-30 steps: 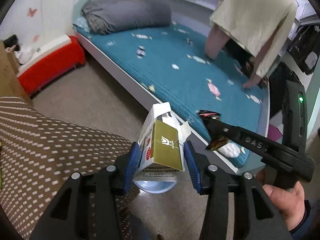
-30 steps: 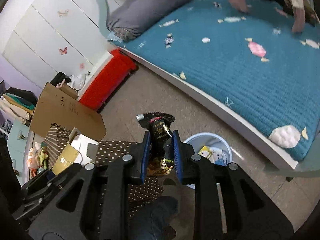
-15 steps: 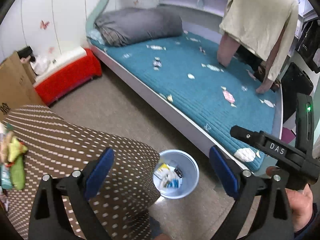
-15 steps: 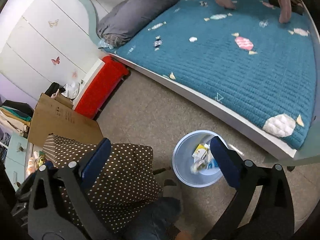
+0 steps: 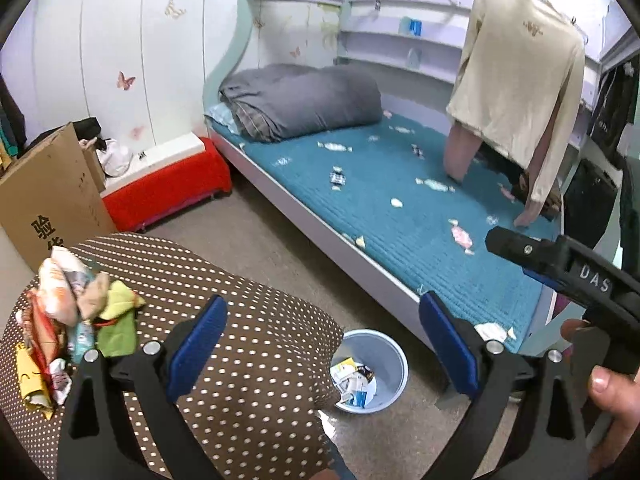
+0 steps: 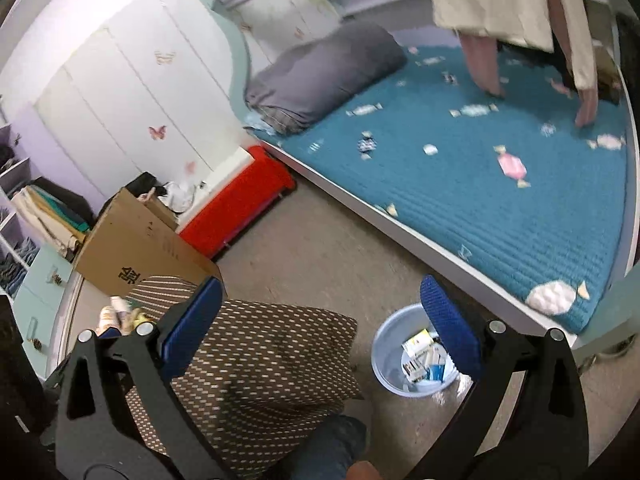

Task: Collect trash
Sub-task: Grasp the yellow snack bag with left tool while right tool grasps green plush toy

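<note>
On the left of the left wrist view, a pile of trash — crumpled wrappers, a green scrap, a yellow pack — lies on the brown polka-dot table, just in front of a cardboard box. Behind the box a red bench stands against the white wall. The left gripper hangs over the table's edge with its blue pads spread wide and nothing between them. Below and between the pads, a pale blue bin stands on the floor beside the table, with cartons and wrappers in its bottom. Further right runs the bed, its teal cover strewn with candy shapes, a grey folded quilt at its head. At the far right the right gripper reaches in, held by a hand. From the right wrist view, the right gripper is likewise wide apart and empty, above the bin.
</note>
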A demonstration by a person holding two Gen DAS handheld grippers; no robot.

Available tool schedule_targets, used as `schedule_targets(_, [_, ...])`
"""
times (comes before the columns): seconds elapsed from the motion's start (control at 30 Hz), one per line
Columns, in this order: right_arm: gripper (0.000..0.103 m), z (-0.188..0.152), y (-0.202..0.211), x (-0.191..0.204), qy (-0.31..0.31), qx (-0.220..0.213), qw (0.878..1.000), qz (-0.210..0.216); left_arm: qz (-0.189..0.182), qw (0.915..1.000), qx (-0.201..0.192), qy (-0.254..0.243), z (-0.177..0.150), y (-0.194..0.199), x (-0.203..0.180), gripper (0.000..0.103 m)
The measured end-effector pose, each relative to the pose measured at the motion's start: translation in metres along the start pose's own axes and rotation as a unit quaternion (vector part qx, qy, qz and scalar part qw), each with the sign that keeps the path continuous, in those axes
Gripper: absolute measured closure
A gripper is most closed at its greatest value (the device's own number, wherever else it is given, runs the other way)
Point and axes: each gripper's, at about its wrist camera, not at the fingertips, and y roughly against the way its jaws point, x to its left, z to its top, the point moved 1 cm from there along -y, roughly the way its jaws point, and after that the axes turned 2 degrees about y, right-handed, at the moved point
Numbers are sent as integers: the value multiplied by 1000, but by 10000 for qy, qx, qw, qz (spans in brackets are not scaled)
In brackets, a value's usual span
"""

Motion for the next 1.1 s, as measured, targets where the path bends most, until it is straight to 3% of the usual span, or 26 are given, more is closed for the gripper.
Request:
schedule_targets(0.27, [6, 6, 39, 67, 525, -374, 9976, 257, 251, 9987, -389, 222, -2, 50, 36, 8])
schedule_targets(0.5, [6, -2, 65, 132, 1058, -624, 9903, 656, 567, 9936, -748, 626, -11, 99, 90, 7])
schedule_targets(0.87, [6, -45, 50, 237, 2070, -423, 9691, 1273, 1336, 9774, -912, 1358, -52, 152, 183, 7])
schedule_targets(1.1, [6, -74, 14, 265, 2415, -22, 9627, 1219, 1742, 9661, -763, 1748, -86, 161, 237, 7])
